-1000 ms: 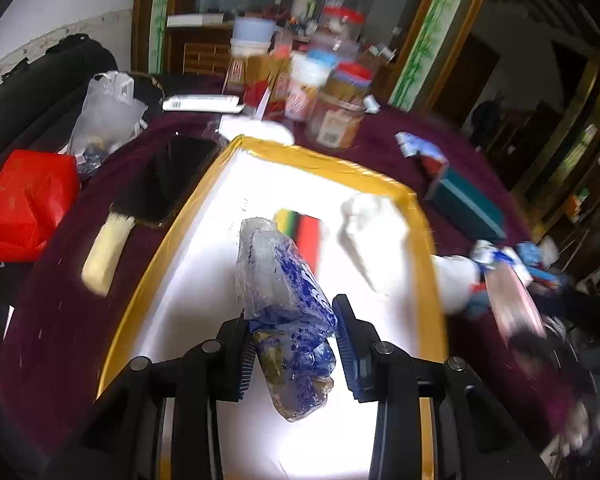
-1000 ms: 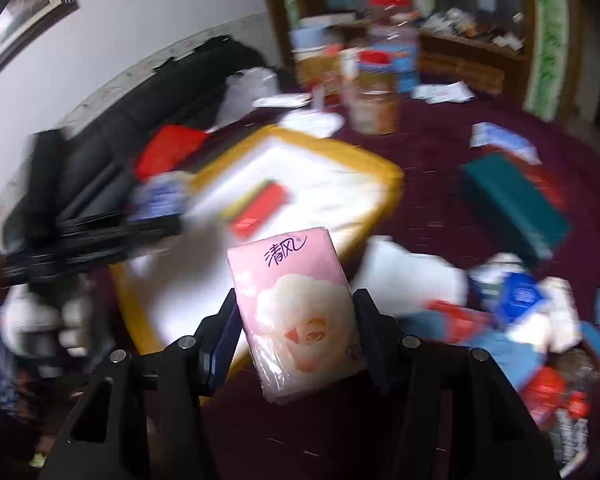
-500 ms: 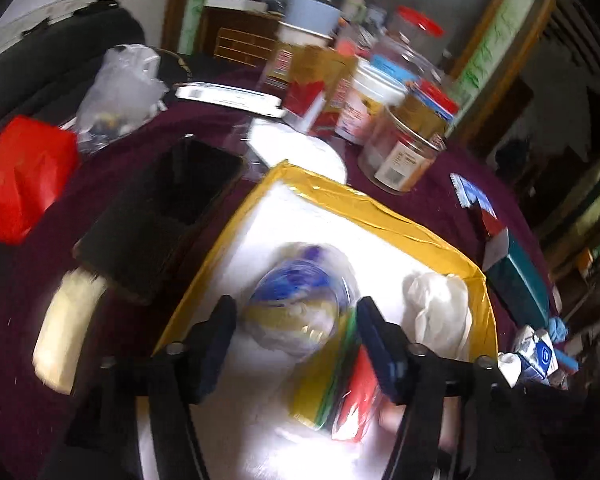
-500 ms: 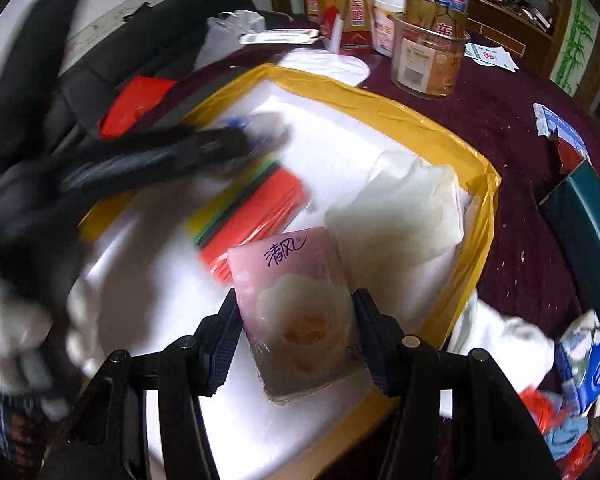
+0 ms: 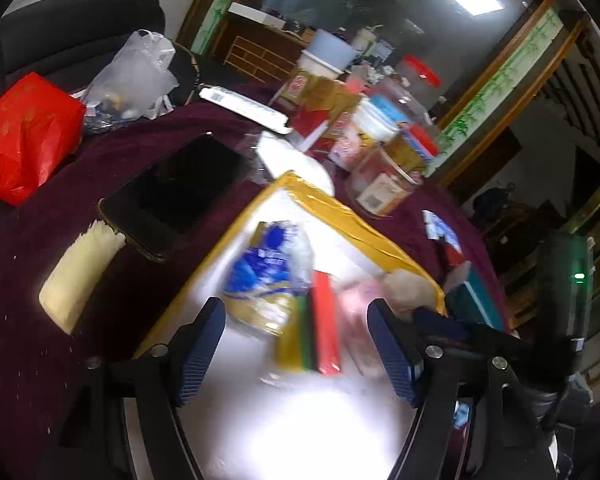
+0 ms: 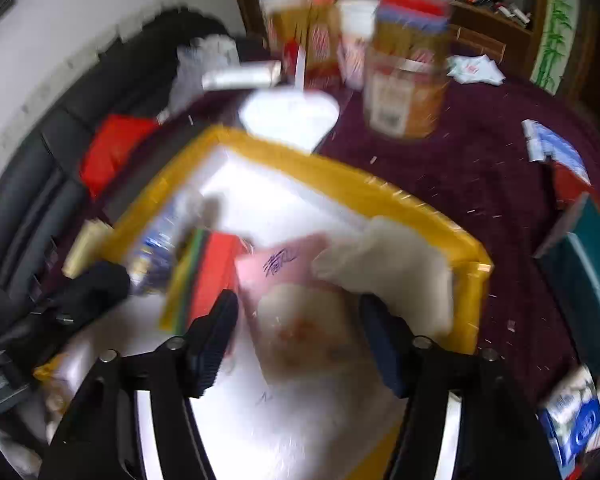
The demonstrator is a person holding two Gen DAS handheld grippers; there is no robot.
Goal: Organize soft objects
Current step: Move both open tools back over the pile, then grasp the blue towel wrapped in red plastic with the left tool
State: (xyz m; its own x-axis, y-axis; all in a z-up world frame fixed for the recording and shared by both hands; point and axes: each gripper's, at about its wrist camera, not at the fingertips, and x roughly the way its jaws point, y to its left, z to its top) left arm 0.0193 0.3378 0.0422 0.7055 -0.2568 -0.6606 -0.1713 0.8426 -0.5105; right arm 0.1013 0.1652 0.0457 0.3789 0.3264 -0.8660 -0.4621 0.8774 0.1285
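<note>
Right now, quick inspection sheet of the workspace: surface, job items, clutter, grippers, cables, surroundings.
Surface: maroon tablecloth; yellow-rimmed white tray on it.
Job's things: in tray, blue-printed plastic pack, red-and-green striped item, pink tissue pack, white cloth.
Clutter: jars, black phone, red bag, teal box.
Grippers: left gripper open, empty; right gripper open, straddling the tissue pack.
Cables: nothing seen.
Surroundings: black sofa, wooden cabinet.

Both wrist cameras look down close along their fingers, sharing the yellow-rimmed tray (image 5: 342,216) (image 6: 342,184).
</note>
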